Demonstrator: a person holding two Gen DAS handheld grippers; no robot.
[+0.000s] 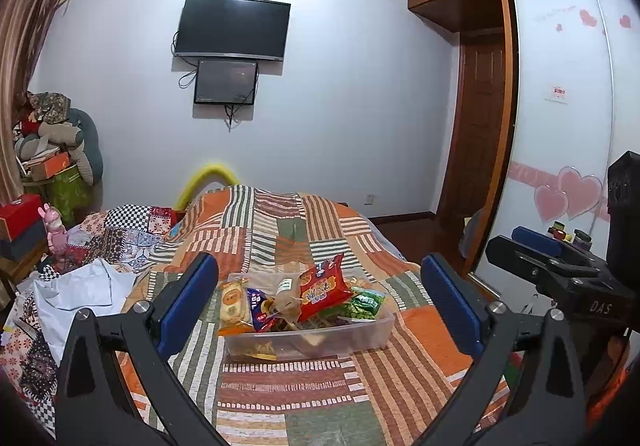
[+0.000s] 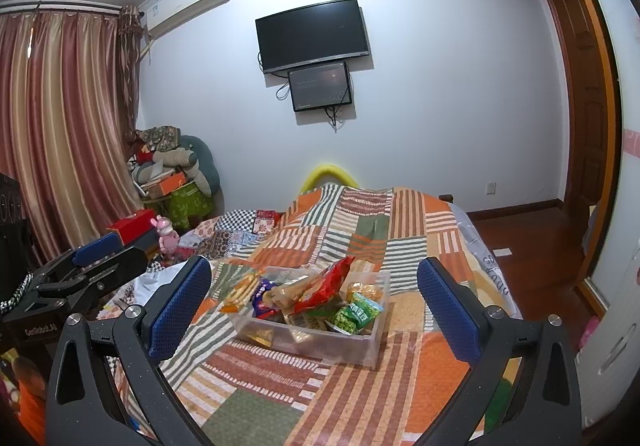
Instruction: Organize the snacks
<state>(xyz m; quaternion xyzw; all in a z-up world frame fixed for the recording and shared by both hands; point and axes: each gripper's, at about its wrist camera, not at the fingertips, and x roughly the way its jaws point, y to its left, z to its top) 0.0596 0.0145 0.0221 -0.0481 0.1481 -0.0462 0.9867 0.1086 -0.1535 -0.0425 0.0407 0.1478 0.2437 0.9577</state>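
Observation:
A clear plastic bin (image 1: 372,334) (image 2: 360,346) sits on the patchwork bedspread and holds several snack packets. A red bag (image 1: 322,286) (image 2: 324,286) stands upright in it, with a green pea packet (image 1: 364,304) (image 2: 358,312), an orange biscuit pack (image 1: 232,302) (image 2: 242,290) and a blue packet (image 1: 258,306) (image 2: 262,296). My left gripper (image 1: 316,306) is open and empty, held above the bed in front of the bin. My right gripper (image 2: 314,310) is open and empty too, beside the left one, which shows at the left edge of the right wrist view (image 2: 92,266).
The bedspread (image 1: 304,386) covers the bed. Rumpled white cloth (image 1: 80,290) and quilts lie at the left. A red box (image 2: 130,228) and pink toy (image 2: 166,234) stand beside the bed. A wardrobe (image 1: 560,126) and door (image 2: 580,106) are on the right.

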